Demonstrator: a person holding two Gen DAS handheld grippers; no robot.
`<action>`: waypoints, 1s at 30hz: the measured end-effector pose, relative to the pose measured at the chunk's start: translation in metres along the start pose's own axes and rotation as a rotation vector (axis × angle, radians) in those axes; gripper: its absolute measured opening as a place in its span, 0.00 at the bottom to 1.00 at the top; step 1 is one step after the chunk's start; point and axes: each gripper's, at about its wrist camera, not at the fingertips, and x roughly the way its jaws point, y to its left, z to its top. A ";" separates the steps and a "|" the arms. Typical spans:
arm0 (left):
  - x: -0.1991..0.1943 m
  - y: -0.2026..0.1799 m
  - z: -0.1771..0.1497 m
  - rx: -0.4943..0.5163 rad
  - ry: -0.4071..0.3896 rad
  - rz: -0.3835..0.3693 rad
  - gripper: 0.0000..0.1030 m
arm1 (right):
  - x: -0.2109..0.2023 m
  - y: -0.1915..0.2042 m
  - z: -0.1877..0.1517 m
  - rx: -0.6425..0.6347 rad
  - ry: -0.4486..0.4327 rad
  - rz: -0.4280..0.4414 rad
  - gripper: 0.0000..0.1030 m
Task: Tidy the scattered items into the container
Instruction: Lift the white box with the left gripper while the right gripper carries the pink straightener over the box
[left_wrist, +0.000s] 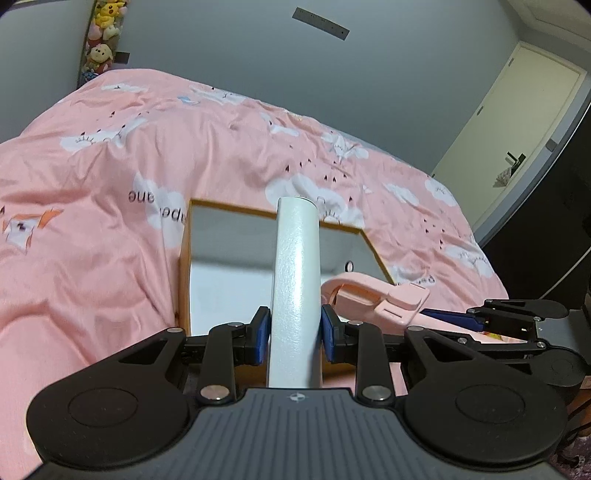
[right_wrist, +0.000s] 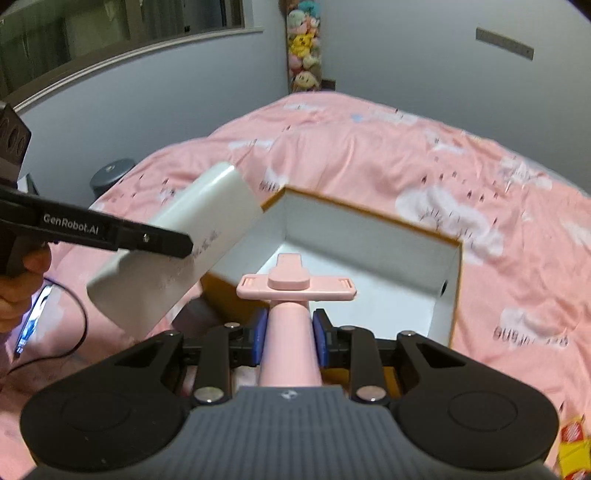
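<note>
Left wrist view: I see the pink bedcover (left_wrist: 110, 221) under the open box (left_wrist: 229, 280), my reference landmark. Above the box's near left edge, my left gripper (left_wrist: 295, 330) pinches the white rectangular block (left_wrist: 295, 280) between its blue pads (left_wrist: 261, 334), block end pointing over the box. Above the box's near edge, my right gripper (right_wrist: 288, 336) clamps the pink holder (right_wrist: 291, 291), its crossbar over the box's white interior.

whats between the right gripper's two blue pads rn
The pink tool's handle, clamped by the right gripper; its crossbar hangs over the open box. Right wrist view.
</note>
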 end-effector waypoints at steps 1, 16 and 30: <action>0.003 0.000 0.005 0.000 -0.002 -0.003 0.32 | 0.005 -0.003 0.005 0.005 -0.005 -0.002 0.28; 0.131 0.029 0.048 -0.059 0.138 0.053 0.32 | 0.100 -0.054 0.036 0.108 0.081 0.006 0.28; 0.218 0.046 0.031 -0.099 0.315 0.081 0.32 | 0.166 -0.093 0.030 0.163 0.162 0.027 0.28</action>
